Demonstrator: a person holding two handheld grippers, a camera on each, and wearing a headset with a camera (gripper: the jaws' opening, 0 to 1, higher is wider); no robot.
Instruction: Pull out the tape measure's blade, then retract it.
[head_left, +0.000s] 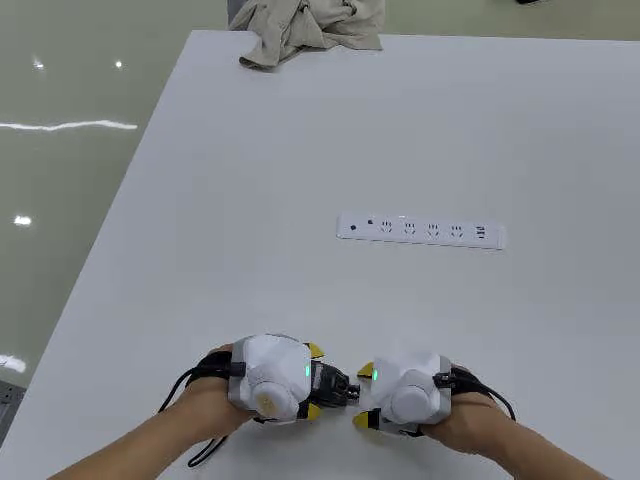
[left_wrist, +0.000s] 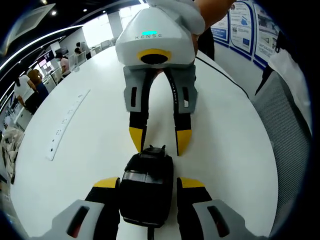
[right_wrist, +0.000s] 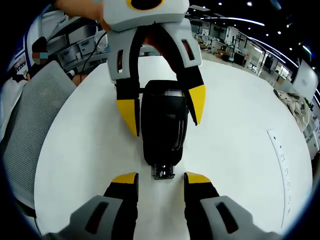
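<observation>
A long white power strip (head_left: 421, 230) with a row of sockets lies flat on a broad white table (head_left: 250, 200). Far beyond the power strip, at the table's far edge, a crumpled beige cloth (head_left: 310, 28) sits in a heap. Well to the strip's left, past the table's side, a glossy pale floor (head_left: 70, 150) reflects ceiling lights. In the left gripper view, across the table from the power strip, a grey mesh chair (left_wrist: 287, 125) stands just off the table's edge, with blue-and-white posters (left_wrist: 250, 25) on the wall behind it.
</observation>
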